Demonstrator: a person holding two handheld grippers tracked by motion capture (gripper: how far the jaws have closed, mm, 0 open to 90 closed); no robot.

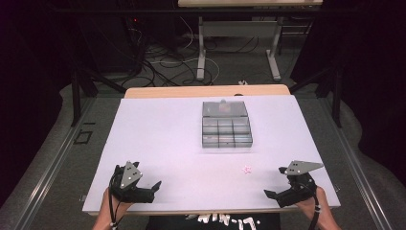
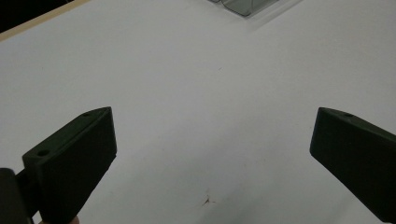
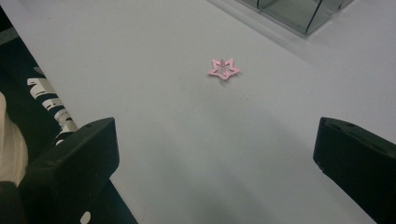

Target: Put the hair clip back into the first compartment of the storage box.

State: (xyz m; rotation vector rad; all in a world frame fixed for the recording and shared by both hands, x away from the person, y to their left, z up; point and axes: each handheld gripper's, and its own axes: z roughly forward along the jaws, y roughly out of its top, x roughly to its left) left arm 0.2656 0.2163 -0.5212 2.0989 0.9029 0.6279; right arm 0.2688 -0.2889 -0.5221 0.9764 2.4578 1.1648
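A small pink star-shaped clip [image 1: 247, 169] lies flat on the white table, right of centre near the front; in the right gripper view the star clip [image 3: 224, 69] rests ahead of the jaws. My right gripper [image 1: 275, 188] sits at the front right corner, open and empty, a short way right of the star. Its jaws in the right gripper view [image 3: 215, 163] stand wide apart. My left gripper [image 1: 155, 189] rests at the front left, open with nothing between its jaws [image 2: 212, 158]. A clear compartment box [image 1: 225, 124] stands at the table's middle back.
The white table top [image 1: 163, 139] ends in a wooden edge [image 1: 206, 91] at the back. Beyond it are table legs and cables on the floor [image 1: 191, 62]. The box's corner [image 3: 299, 11] shows at the top of the right gripper view.
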